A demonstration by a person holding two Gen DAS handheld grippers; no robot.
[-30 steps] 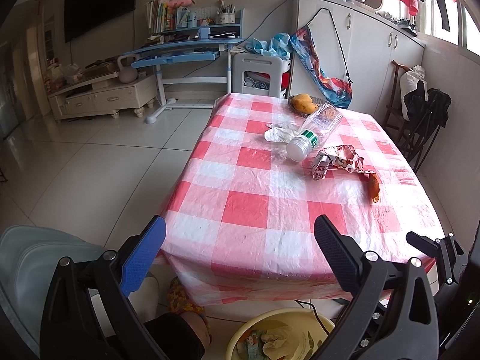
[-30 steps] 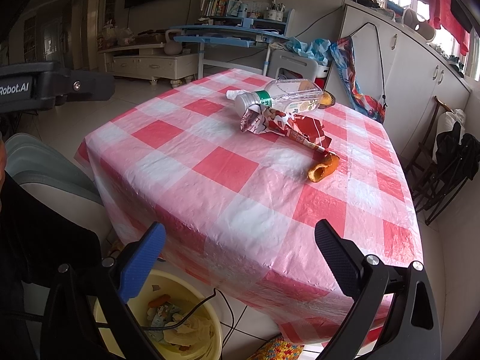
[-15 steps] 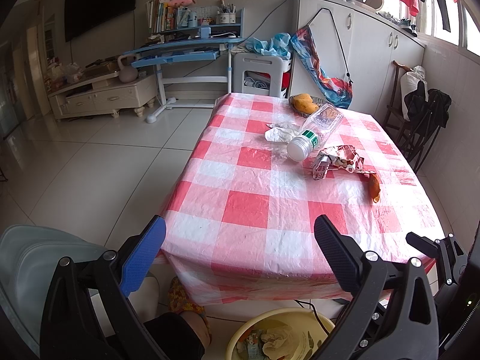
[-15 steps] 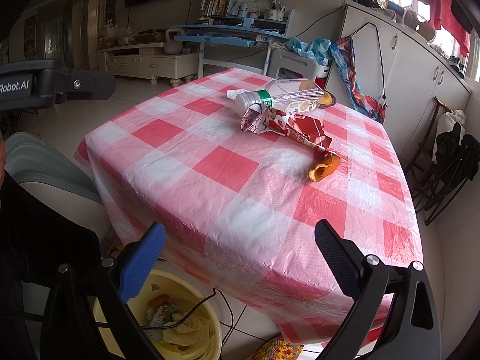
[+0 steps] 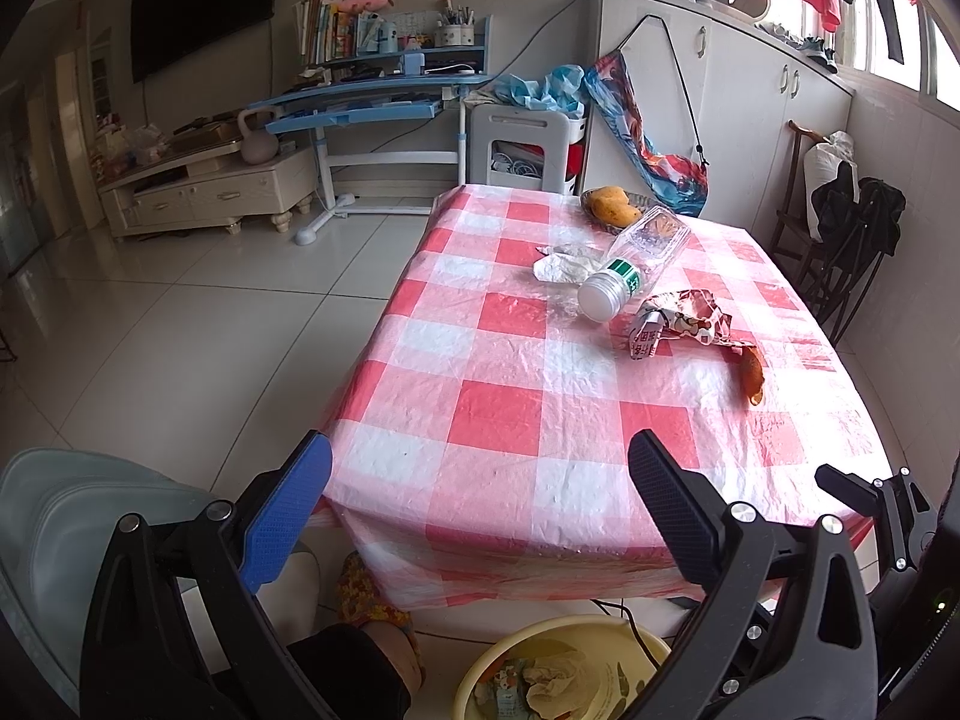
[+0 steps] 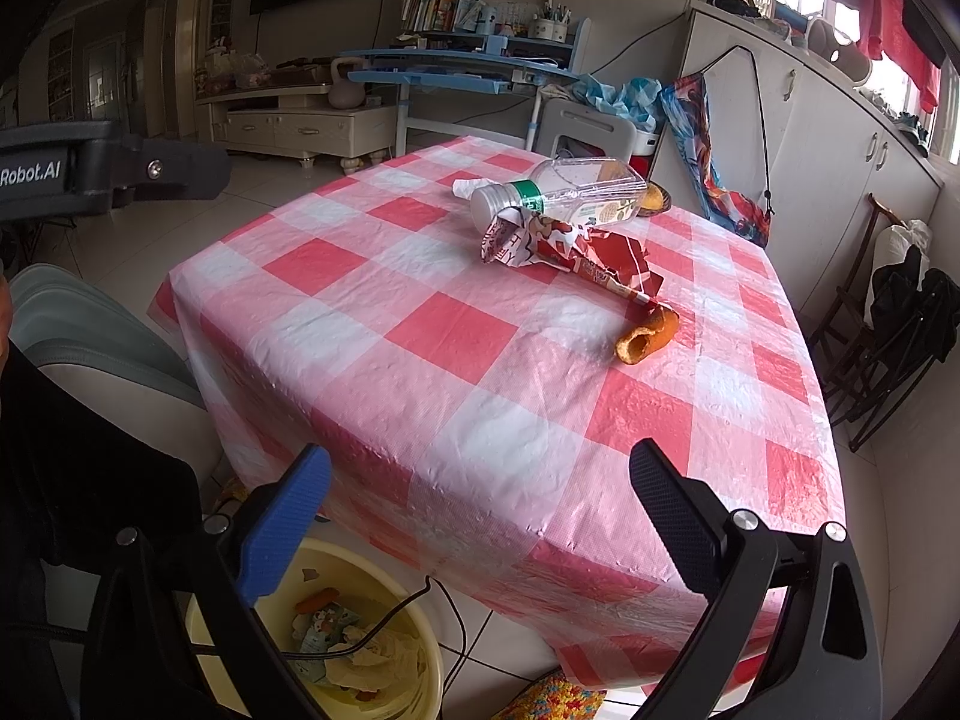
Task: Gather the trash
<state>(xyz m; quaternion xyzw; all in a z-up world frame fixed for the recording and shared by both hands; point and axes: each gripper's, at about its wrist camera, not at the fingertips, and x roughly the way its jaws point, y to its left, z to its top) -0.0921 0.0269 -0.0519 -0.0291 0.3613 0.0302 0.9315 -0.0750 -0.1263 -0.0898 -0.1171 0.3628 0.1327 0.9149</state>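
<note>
On the red-and-white checked table (image 5: pixel 498 420) (image 6: pixel 444 336) lie an empty clear plastic bottle (image 5: pixel 636 261) (image 6: pixel 564 189) on its side, a crumpled red wrapper (image 5: pixel 678 324) (image 6: pixel 558 246), an orange peel (image 5: pixel 750 375) (image 6: pixel 645 339) and a crumpled white tissue (image 5: pixel 561 264) (image 6: pixel 468 186). A yellow bin (image 5: pixel 558 669) (image 6: pixel 336 636) with trash inside stands on the floor under the near table edge. My left gripper (image 5: pixel 480 498) and my right gripper (image 6: pixel 480 504) both hang open and empty short of the table's near edge, above the bin.
A small basket with an orange fruit (image 5: pixel 612 207) sits at the table's far end. A grey chair (image 5: pixel 66 516) (image 6: pixel 90 348) is at the near left. Dark folding chairs (image 5: pixel 852 240) (image 6: pixel 888 336) stand to the right, white cabinets (image 5: pixel 720 120) and a blue desk (image 5: pixel 372 102) behind.
</note>
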